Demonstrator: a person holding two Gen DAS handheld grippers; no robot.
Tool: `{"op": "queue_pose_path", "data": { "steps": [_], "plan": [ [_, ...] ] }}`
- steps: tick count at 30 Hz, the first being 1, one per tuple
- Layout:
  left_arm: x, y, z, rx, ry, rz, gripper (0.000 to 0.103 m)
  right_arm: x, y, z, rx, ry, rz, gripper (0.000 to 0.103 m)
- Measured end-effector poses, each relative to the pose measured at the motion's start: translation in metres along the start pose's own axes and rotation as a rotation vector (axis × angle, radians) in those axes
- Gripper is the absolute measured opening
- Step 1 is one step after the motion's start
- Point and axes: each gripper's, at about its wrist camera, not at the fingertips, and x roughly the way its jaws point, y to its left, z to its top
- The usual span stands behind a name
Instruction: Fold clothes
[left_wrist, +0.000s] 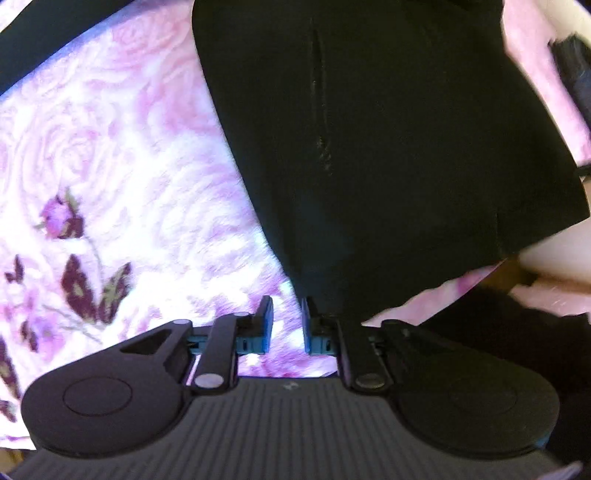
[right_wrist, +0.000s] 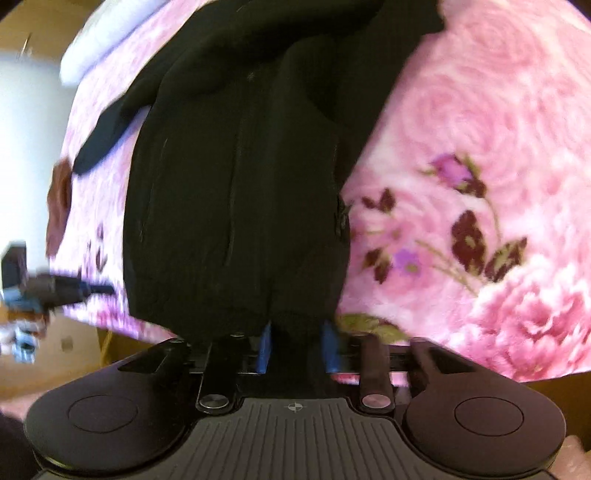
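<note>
A black garment (left_wrist: 388, 147) lies on a pink rose-patterned blanket (left_wrist: 110, 166). In the left wrist view my left gripper (left_wrist: 287, 325) is open, with blanket showing between its fingers; the garment's near corner lies just past the right finger. In the right wrist view the same black garment (right_wrist: 240, 184) hangs down over my right gripper (right_wrist: 297, 343), whose blue fingers stand apart with the hem bunched between them; whether they clamp the cloth is hidden. The left gripper (right_wrist: 22, 280) also shows blurred at the left edge of the right wrist view.
The blanket (right_wrist: 480, 184) covers the bed to the right. A white pillow or cloth (right_wrist: 107, 40) lies at the far left of the bed. A brown floor (right_wrist: 74, 354) shows below the bed's edge. More dark cloth (left_wrist: 498, 325) lies at lower right.
</note>
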Motion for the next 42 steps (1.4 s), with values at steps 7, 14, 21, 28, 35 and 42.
{"op": "queue_pose_path", "data": {
  "steps": [7, 14, 21, 28, 35, 42],
  "plan": [
    [-0.032, -0.02, 0.047, 0.145, -0.122, 0.13, 0.018, -0.038, -0.046, 0.057, 0.058, -0.34, -0.064, 0.053],
    [-0.069, -0.113, 0.18, 0.34, -0.403, 0.048, 0.045, -0.019, -0.105, 0.135, 0.138, -0.439, -0.024, 0.055],
    [-0.042, -0.268, 0.32, 0.581, -0.566, -0.012, 0.062, -0.034, -0.127, 0.141, 0.065, -0.47, -0.073, 0.055],
    [0.038, -0.336, 0.42, 0.595, -0.429, 0.122, 0.055, -0.051, -0.151, 0.116, 0.155, -0.509, -0.104, 0.055],
    [0.001, -0.271, 0.416, 0.423, -0.486, 0.07, 0.006, -0.044, -0.158, 0.125, 0.208, -0.502, -0.054, 0.055],
    [-0.063, -0.105, 0.341, 0.08, -0.45, 0.129, 0.006, -0.018, -0.117, 0.175, 0.108, -0.483, 0.104, 0.055]
  ]
}}
